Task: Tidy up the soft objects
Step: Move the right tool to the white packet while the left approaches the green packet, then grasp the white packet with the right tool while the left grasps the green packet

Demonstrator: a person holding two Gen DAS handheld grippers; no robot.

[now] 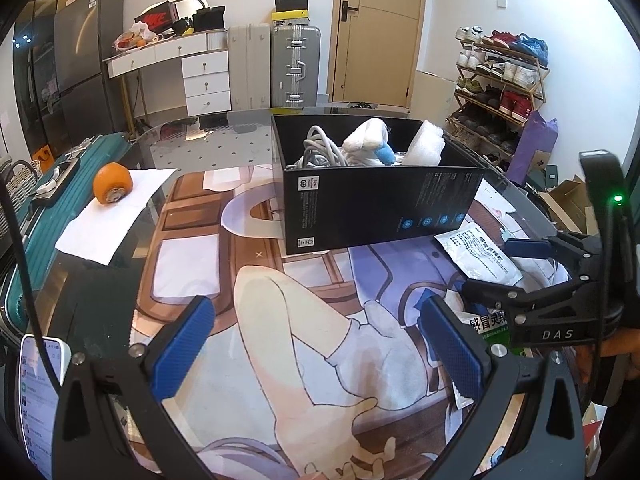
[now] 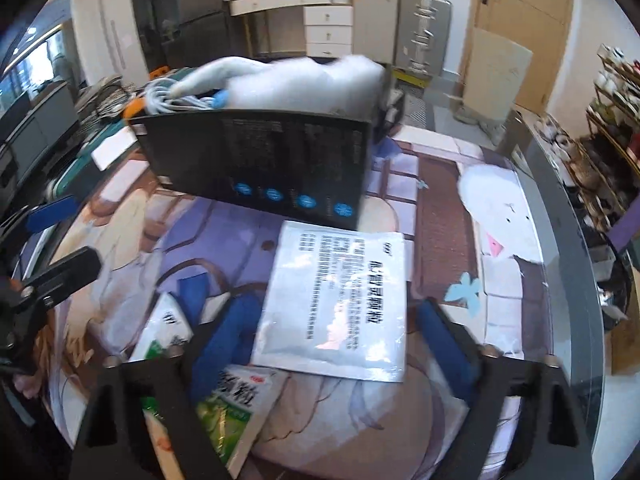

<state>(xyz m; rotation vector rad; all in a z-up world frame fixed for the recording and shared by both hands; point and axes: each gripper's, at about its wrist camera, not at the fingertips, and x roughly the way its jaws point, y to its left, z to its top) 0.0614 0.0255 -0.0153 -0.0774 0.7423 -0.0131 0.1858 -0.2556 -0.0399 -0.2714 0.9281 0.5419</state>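
Left gripper (image 1: 316, 354): jaws wide apart, nothing between them, hovering over the printed mat (image 1: 280, 320) on the counter (image 1: 100, 280) in the lower half of the left wrist frame.

Right gripper (image 2: 332, 344): jaws also spread, straddling the silver foil sachet (image 2: 336, 300) lying flat on the mat, lower centre of the right wrist frame. Can't tell whether the pads (image 2: 224, 336) touch it. Frame is motion-blurred.

Black box (image 1: 376, 184) sits centre frame in the left view, open top. Inside: grey cable coil (image 1: 316, 148) at left, white plush with a blue part (image 1: 372, 140) in the middle, white foam piece (image 1: 428, 144) at right.

Foil sachet's far edge sits just in front of the box's lower right corner. Two green-and-white packets (image 2: 228, 408) lie at lower left of the right view, one partly under the sachet's near corner.

Persimmon (image 1: 113, 183) sits on a white paper sheet (image 1: 112, 216), left of frame, well apart from the box.
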